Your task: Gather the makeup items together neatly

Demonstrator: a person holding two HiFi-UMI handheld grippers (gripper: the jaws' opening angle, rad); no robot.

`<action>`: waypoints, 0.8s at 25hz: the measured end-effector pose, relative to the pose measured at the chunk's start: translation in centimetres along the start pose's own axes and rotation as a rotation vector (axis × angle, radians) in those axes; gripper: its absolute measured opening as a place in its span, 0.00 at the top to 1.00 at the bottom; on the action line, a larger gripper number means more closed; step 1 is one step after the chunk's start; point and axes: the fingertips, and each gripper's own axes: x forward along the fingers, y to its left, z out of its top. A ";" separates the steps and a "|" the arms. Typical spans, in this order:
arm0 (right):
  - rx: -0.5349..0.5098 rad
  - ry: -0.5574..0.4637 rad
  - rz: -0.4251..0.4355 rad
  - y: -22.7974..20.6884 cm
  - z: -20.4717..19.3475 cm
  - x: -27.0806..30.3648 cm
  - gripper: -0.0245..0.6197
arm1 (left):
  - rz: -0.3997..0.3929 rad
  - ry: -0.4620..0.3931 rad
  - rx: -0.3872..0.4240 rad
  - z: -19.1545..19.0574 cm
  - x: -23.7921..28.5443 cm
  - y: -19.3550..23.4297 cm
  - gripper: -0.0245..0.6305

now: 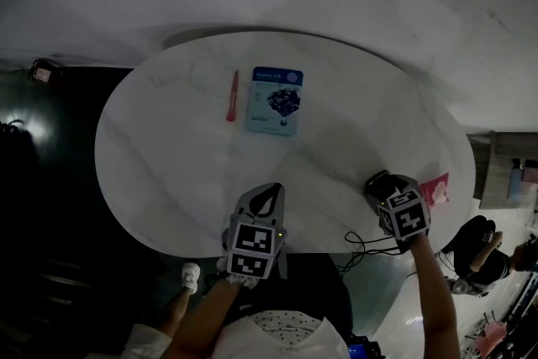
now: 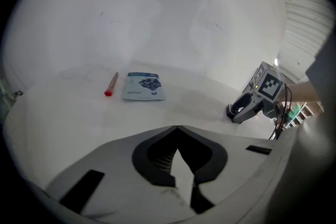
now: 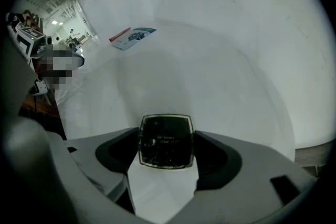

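Right gripper view, glossy black square compact [image 3: 166, 142]

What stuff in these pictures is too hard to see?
- Print on the blue packet: too small in every view.
- Red stick: too small in every view to tell what makeup it is.
- Words on the black compact between the right gripper's jaws: dark and blurred in the right gripper view.
- Pink packet: tiny in the head view, print unreadable.
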 end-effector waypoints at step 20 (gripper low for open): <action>0.096 -0.179 0.000 1.2 5.8 -1.9 0.43 | 0.009 -0.019 -0.015 0.4 -0.5 0.8 0.93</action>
